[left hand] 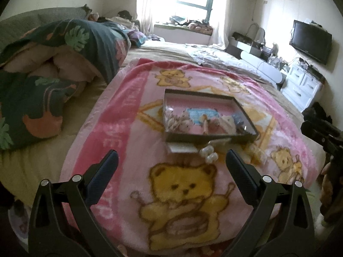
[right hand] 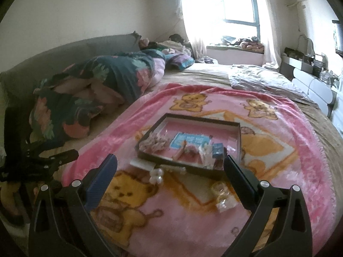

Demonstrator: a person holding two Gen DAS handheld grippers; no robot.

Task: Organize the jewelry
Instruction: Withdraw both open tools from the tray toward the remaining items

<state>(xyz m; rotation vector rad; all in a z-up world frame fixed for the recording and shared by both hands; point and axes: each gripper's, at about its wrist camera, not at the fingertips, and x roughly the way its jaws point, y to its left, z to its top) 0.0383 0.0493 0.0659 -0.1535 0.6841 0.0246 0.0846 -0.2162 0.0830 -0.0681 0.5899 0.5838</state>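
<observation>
Left wrist view: the left gripper (left hand: 171,160) hangs above the pink teddy-bear blanket (left hand: 133,137), jaws spread wide with nothing between them. Just past the fingertips lies a pearl-white hair clip (left hand: 209,153), touching the near wall of the dark shallow box (left hand: 210,138) — the box sits flat on the blanket and holds a jumble of jewelry (left hand: 182,121) on its left side, with a blue card (left hand: 201,113) in the middle. The pieces are too blurred to name one by one. At the right edge, the right gripper (left hand: 323,132) pokes into frame as a dark shape.

From the right wrist, the right gripper (right hand: 170,163) is spread open as well, empty, hovering over the blanket near the box's front corner. A clear, yellowish ring-like trinket (right hand: 221,194) lies on the blanket just inside its right finger, apart from the box. A folded dark floral quilt (right hand: 90,98) is heaped on the bed to the left, and a bright window (right hand: 233,6) glares behind it all.
</observation>
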